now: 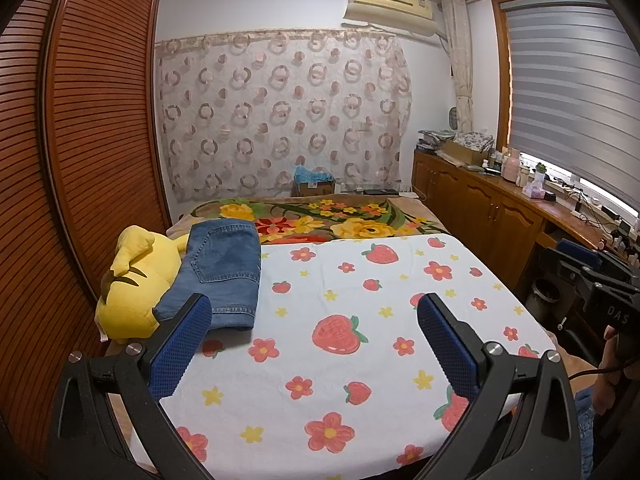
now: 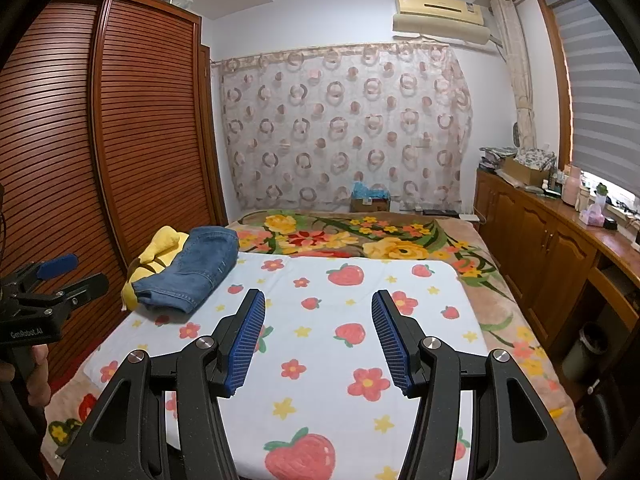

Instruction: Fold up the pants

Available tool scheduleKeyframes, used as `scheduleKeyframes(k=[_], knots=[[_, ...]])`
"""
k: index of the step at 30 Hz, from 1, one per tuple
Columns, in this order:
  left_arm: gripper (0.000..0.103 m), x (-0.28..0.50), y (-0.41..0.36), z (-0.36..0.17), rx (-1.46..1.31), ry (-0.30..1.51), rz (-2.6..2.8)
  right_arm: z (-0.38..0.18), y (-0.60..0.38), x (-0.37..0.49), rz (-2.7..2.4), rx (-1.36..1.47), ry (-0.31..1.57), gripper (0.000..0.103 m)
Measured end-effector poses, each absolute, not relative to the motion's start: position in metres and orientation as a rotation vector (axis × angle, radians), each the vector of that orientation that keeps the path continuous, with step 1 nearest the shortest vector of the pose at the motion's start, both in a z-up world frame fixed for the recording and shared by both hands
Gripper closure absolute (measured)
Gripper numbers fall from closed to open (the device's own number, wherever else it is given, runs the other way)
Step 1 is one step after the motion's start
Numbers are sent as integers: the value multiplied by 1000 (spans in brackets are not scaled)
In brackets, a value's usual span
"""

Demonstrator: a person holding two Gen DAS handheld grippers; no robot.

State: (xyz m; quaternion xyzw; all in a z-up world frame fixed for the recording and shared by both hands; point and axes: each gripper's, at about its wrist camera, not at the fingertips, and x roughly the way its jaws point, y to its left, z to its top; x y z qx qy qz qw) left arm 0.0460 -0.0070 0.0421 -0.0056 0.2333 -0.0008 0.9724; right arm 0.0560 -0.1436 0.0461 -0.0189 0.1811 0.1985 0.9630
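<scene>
Through my left camera, my left jaws (image 1: 314, 322) stand wide apart over the sheet (image 1: 360, 312), with nothing between the blue pads (image 1: 180, 354). The jeans (image 1: 218, 272) lie folded ahead and to the left of my left pad, their near hem just beyond its tip. They rest partly on the sheet's far left corner and lean against the yellow plush (image 1: 134, 284), which sits further left at the bed's edge. Beyond the sheet a flowered blanket (image 1: 320, 218) covers the far part of the bed. My right jaws (image 1: 588, 268) show at the far right edge, held in a hand (image 1: 608, 356), and from here I cannot tell how they stand. A wardrobe (image 1: 88, 120) runs along the left and a wooden worktop (image 1: 520, 196) along the right, crowded with small items

Through my right camera, my right jaws (image 2: 318, 334) are apart too, narrower than the left pair, and hold nothing; only strawberry-printed sheet (image 2: 360, 280) shows in the gap. The jeans (image 2: 192, 268) are ahead and well to the left of my left pad (image 2: 246, 340), apart from it, on the sheet's far left corner against the plush (image 2: 160, 254). My left jaws (image 2: 76, 272) reach in from the left edge, level with the jeans but apart from them, a hand (image 2: 34, 376) below
</scene>
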Motion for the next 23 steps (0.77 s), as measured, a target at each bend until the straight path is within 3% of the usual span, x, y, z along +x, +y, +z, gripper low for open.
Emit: scheduleKeyframes(k=[23], knots=[[0,46,-7,42,-11,471,-4,45,-142,55,403,-39,363,45]])
